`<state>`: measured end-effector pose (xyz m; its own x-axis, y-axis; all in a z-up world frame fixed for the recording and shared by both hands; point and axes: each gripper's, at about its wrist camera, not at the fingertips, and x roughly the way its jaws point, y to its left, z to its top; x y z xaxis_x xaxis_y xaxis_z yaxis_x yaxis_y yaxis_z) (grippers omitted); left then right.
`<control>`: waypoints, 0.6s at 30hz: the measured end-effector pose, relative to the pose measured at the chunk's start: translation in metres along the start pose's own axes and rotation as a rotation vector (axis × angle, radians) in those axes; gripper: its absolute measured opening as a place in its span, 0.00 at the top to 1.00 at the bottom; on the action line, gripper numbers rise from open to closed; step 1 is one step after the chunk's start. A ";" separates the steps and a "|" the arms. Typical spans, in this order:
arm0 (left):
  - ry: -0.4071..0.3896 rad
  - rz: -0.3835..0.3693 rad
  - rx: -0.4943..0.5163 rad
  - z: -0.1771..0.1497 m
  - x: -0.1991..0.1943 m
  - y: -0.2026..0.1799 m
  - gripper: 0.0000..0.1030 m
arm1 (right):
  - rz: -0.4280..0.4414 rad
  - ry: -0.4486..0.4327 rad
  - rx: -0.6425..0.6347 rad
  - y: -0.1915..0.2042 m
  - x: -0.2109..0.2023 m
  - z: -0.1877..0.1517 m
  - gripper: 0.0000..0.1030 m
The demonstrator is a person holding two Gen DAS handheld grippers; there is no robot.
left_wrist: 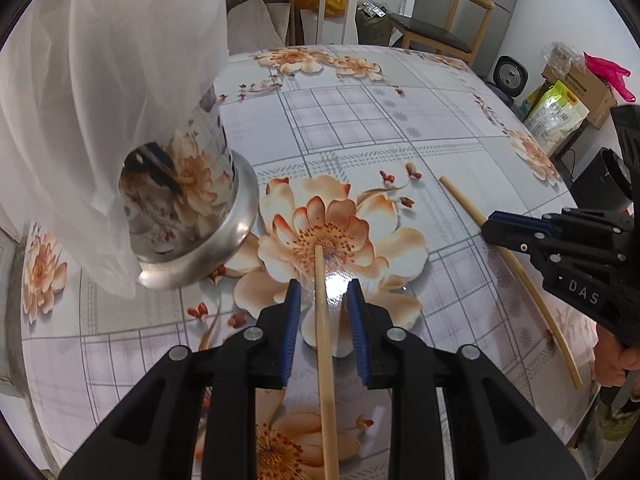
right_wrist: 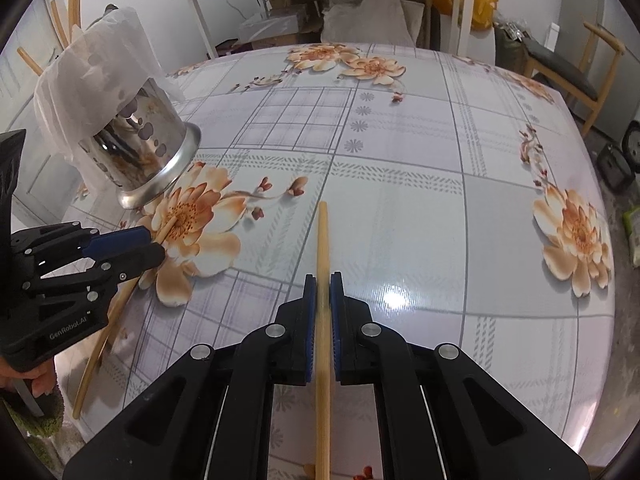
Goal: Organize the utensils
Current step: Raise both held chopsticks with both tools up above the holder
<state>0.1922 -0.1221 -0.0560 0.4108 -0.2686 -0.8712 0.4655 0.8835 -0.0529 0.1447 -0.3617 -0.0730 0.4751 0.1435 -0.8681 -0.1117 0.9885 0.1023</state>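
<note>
- While the left gripper (left_wrist: 323, 300) hovers low over the floral tabletop (left_wrist: 400, 128), its blue-padded fingers (left_wrist: 292, 304) stand released on either side of a wooden chopstick (left_wrist: 325, 340), with a gap on both sides.
- That chopstick lies on the tabletop, its tip on a printed orange flower.
- Clenched on a second chopstick (right_wrist: 322, 280), the right gripper (right_wrist: 322, 292) has its pads pressed against the shaft.
- A steel utensil holder (right_wrist: 144, 152), perforated and draped in white plastic (right_wrist: 92, 76), stands near the left gripper; more chopsticks (right_wrist: 72, 0) stick up from it.
- A wooden chair (left_wrist: 456, 28) stands beyond the tabletop's far edge.
</note>
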 end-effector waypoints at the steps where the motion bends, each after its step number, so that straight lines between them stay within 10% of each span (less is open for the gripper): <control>1: -0.004 0.007 0.004 0.000 0.000 0.000 0.80 | -0.007 -0.002 -0.003 0.001 0.001 0.001 0.94; 18: -0.064 -0.014 -0.059 -0.004 -0.018 0.015 0.94 | 0.001 -0.100 0.061 -0.001 -0.039 0.006 0.96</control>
<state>0.1890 -0.1027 -0.0433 0.4550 -0.3033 -0.8373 0.4249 0.9002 -0.0952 0.1316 -0.3682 -0.0361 0.5602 0.1461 -0.8154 -0.0608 0.9889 0.1355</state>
